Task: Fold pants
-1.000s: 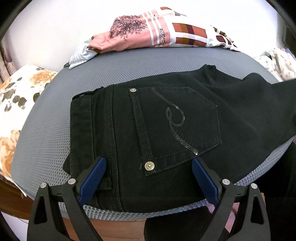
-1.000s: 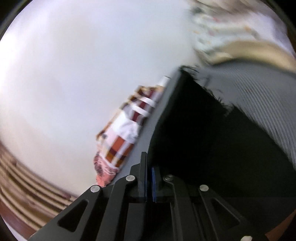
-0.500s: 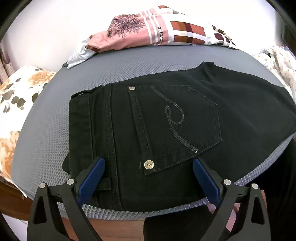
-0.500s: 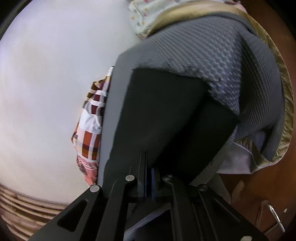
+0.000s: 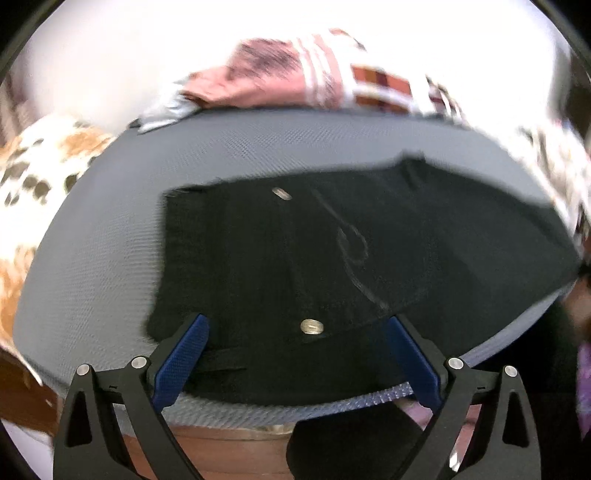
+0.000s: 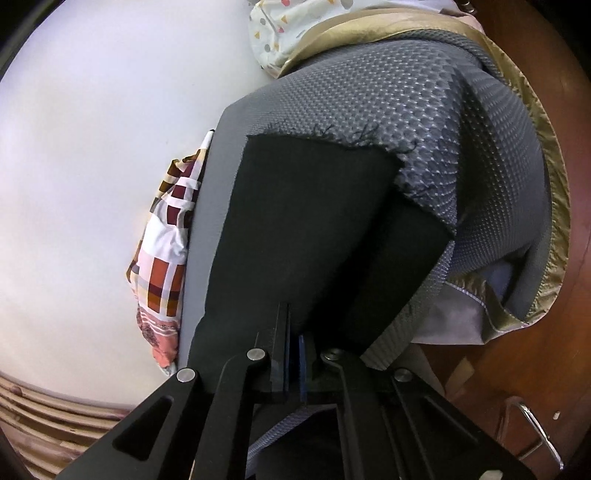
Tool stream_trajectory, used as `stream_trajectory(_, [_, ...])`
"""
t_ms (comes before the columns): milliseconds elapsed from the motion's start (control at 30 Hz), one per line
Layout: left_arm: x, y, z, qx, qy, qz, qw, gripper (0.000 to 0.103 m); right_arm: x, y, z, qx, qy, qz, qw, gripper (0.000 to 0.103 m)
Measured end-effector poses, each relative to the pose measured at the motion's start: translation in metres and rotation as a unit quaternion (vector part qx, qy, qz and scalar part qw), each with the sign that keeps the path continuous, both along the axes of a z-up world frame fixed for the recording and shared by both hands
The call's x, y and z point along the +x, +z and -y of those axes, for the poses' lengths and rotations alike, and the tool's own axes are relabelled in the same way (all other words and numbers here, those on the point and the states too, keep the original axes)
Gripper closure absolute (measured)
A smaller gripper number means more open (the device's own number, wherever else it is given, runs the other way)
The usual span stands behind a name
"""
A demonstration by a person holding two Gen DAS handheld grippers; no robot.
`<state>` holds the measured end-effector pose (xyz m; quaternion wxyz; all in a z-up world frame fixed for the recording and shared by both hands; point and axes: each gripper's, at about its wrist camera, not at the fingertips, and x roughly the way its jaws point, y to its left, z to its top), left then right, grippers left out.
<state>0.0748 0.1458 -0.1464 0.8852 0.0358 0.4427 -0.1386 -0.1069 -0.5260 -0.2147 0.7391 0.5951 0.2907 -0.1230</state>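
Black pants [image 5: 332,266] lie flat on a grey mesh mattress [image 5: 103,243], waistband to the left, back pocket with two metal rivets facing up. My left gripper [image 5: 295,332] is open, its blue pads just above the near edge of the pants on either side of the pocket, holding nothing. In the right wrist view the pant legs [image 6: 303,236] stretch away over the mattress [image 6: 424,110], frayed hems at the far end. My right gripper [image 6: 291,350] is shut on the pants' near edge.
A folded pink and plaid garment [image 5: 317,85] lies at the mattress's far edge; it also shows in the right wrist view [image 6: 166,266]. A floral pillow [image 5: 40,177] is at left. A patterned cloth [image 6: 288,26] and gold bedding trim [image 6: 554,184] lie beyond the hems. Wooden bed frame [image 6: 535,350] at right.
The right gripper has laid the pant legs flat on the mattress and steadied. The left view is now blurred: the left gripper has shifted slightly, still open over the waist.
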Motion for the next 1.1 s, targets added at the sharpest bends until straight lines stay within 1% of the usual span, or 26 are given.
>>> stream_trajectory(33, [-0.002, 0.007, -0.015, -0.02, 0.018, 0.002, 0.9996, 0.006, 0.001, 0.001, -0.001, -0.004, 0.002, -0.002, 1.0, 0.099])
stream_trajectory(67, [-0.004, 0.015, -0.039, -0.054, 0.043, 0.0, 0.9976, 0.006, 0.001, 0.001, -0.001, -0.006, 0.003, -0.002, 1.0, 0.099])
stream_trajectory(133, [-0.006, 0.017, -0.073, -0.102, 0.077, -0.016, 0.9917, 0.006, 0.0, -0.001, -0.002, 0.001, -0.001, 0.002, 1.0, 0.099])
stream_trajectory(200, [-0.008, 0.005, -0.11, -0.14, 0.113, -0.056, 0.9821, 0.006, -0.001, -0.002, -0.002, 0.005, -0.003, 0.005, 1.0, 0.099])
stream_trajectory(267, [-0.012, -0.008, -0.127, -0.161, 0.129, -0.081, 0.9752, 0.009, 0.0, -0.002, -0.002, 0.003, -0.004, 0.003, 1.0, 0.099])
stream_trajectory(300, [-0.013, -0.016, -0.132, -0.18, 0.126, -0.096, 0.9709, 0.014, 0.0, -0.001, -0.003, 0.0, -0.003, 0.002, 1.0, 0.099])
stream_trajectory(333, [-0.014, -0.022, -0.132, -0.191, 0.121, -0.104, 0.9685, 0.016, 0.0, -0.001, -0.004, -0.002, -0.003, 0.001, 1.0, 0.099])
stream_trajectory(467, [0.0, -0.034, -0.118, -0.202, 0.102, -0.126, 0.9657, 0.016, 0.0, 0.0, -0.005, -0.007, -0.002, -0.001, 1.0, 0.099])
stream_trajectory(500, [0.004, -0.036, -0.114, -0.208, 0.102, -0.13, 0.9642, 0.014, 0.0, 0.001, -0.005, -0.009, -0.001, -0.001, 1.0, 0.099])
stream_trajectory(533, [0.005, -0.033, -0.112, -0.216, 0.101, -0.117, 0.9641, 0.014, 0.001, 0.001, -0.005, -0.011, 0.0, -0.002, 1.0, 0.099])
stream_trajectory(567, [0.011, -0.032, -0.108, -0.225, 0.092, -0.12, 0.9625, 0.014, 0.001, 0.001, -0.005, -0.012, 0.001, -0.003, 1.0, 0.099])
stream_trajectory(600, [0.015, -0.033, -0.105, -0.227, 0.09, -0.126, 0.9614, 0.02, 0.001, 0.001, -0.005, -0.013, 0.002, -0.003, 1.0, 0.099])
stream_trajectory(633, [0.018, -0.033, -0.102, -0.228, 0.085, -0.13, 0.9612, 0.056, 0.002, 0.001, -0.005, -0.014, 0.003, -0.002, 1.0, 0.099])
stream_trajectory(667, [0.022, -0.033, -0.095, -0.202, 0.084, -0.135, 0.9664, 0.064, 0.002, 0.002, -0.005, -0.014, 0.003, -0.002, 1.0, 0.099])
stream_trajectory(700, [0.026, -0.033, -0.086, -0.168, 0.08, -0.138, 0.9729, 0.066, 0.002, 0.002, -0.005, -0.015, 0.004, -0.001, 1.0, 0.099])
stream_trajectory(733, [0.028, -0.031, -0.081, -0.155, 0.075, -0.134, 0.9759, 0.068, 0.002, 0.002, -0.005, -0.015, 0.005, -0.001, 1.0, 0.099])
stream_trajectory(767, [0.029, -0.027, -0.074, -0.129, 0.07, -0.132, 0.9803, 0.069, 0.002, 0.002, -0.005, -0.016, 0.005, -0.001, 1.0, 0.099])
stream_trajectory(833, [0.03, -0.015, -0.067, -0.101, 0.059, -0.118, 0.9861, 0.076, 0.003, 0.002, -0.005, -0.016, 0.005, -0.001, 1.0, 0.099])
stream_trajectory(867, [0.031, -0.003, -0.066, -0.091, 0.056, -0.101, 0.9891, 0.078, 0.003, 0.002, -0.005, -0.015, 0.005, -0.001, 1.0, 0.099])
stream_trajectory(900, [0.037, 0.017, -0.068, -0.088, 0.056, -0.074, 0.9918, 0.082, 0.003, 0.002, -0.006, -0.015, 0.006, -0.001, 1.0, 0.099])
stream_trajectory(933, [0.041, 0.028, -0.07, -0.089, 0.058, -0.06, 0.9925, 0.085, 0.003, 0.002, -0.006, -0.015, 0.007, -0.001, 1.0, 0.099])
stream_trajectory(967, [0.049, 0.045, -0.074, -0.09, 0.063, -0.037, 0.9932, 0.085, 0.003, 0.001, -0.007, -0.014, 0.006, 0.0, 1.0, 0.099])
stream_trajectory(1033, [0.061, 0.059, -0.077, -0.078, 0.065, -0.011, 0.9948, 0.085, 0.003, -0.002, -0.009, 0.007, 0.003, 0.008, 1.0, 0.098])
stream_trajectory(1067, [0.068, 0.061, -0.075, -0.058, 0.064, 0.0, 0.9963, 0.085, 0.004, -0.003, -0.011, 0.014, 0.005, 0.011, 1.0, 0.097])
stream_trajectory(1100, [0.074, 0.056, -0.076, -0.048, 0.064, -0.005, 0.9968, 0.085, 0.005, -0.004, -0.014, 0.017, 0.008, 0.011, 1.0, 0.097])
